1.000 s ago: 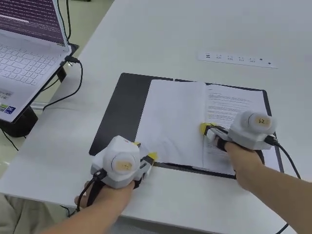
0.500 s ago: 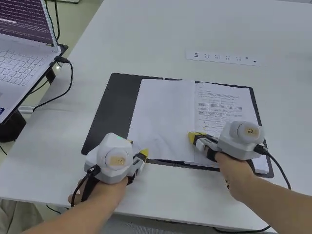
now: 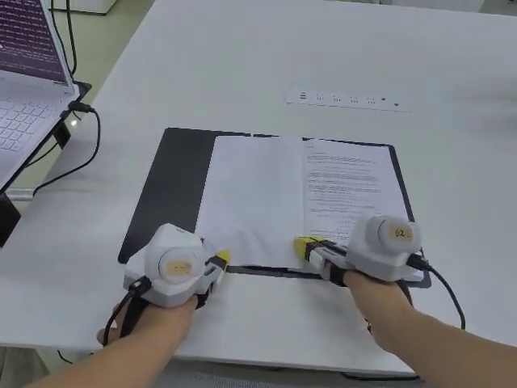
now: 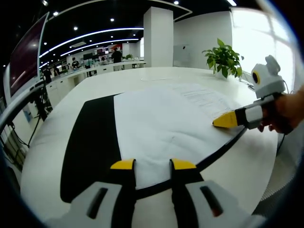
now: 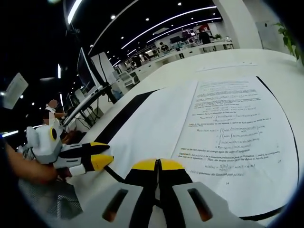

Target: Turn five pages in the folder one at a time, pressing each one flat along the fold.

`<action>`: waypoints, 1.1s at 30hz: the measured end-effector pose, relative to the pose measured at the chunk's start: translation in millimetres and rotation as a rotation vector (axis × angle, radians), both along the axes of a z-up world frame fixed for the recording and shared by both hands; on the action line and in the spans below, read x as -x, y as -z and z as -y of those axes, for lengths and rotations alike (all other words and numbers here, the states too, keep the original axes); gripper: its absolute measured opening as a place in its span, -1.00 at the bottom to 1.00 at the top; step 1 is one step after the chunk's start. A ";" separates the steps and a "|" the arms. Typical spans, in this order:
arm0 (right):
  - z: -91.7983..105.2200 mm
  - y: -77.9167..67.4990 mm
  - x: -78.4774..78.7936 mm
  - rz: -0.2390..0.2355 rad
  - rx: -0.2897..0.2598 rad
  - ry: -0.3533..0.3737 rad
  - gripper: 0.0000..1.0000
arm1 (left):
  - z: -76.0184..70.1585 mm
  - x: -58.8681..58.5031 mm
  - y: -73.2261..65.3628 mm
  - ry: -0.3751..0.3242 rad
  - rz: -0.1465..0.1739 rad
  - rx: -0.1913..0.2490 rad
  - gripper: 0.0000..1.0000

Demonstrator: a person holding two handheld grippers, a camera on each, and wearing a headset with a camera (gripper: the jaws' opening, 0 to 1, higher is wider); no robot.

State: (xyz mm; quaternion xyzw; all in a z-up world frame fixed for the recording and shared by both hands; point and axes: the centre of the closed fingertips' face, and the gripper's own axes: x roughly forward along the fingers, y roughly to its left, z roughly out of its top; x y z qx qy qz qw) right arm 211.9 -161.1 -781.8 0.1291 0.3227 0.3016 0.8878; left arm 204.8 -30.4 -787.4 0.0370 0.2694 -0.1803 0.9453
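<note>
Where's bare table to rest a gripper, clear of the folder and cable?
Bare table lies beyond the power strip, right of the folder, and between the folder's left cover and the laptop cable. Crowded: the near edge, where the left gripper and right gripper sit at the folder's bottom edge.

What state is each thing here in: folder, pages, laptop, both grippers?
Folder: open, flat on the table.
Left page: blank side up, lying flat.
Right page: printed side up.
Laptop: open, screen lit.
Left gripper: fingers open.
Right gripper: fingers shut, near the fold.
</note>
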 end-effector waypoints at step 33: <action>3.8 -78.9 58.9 0.004 -0.177 -0.031 -1.00 | 8.4 1.8 -0.7 0.015 -0.047 -0.010 -0.33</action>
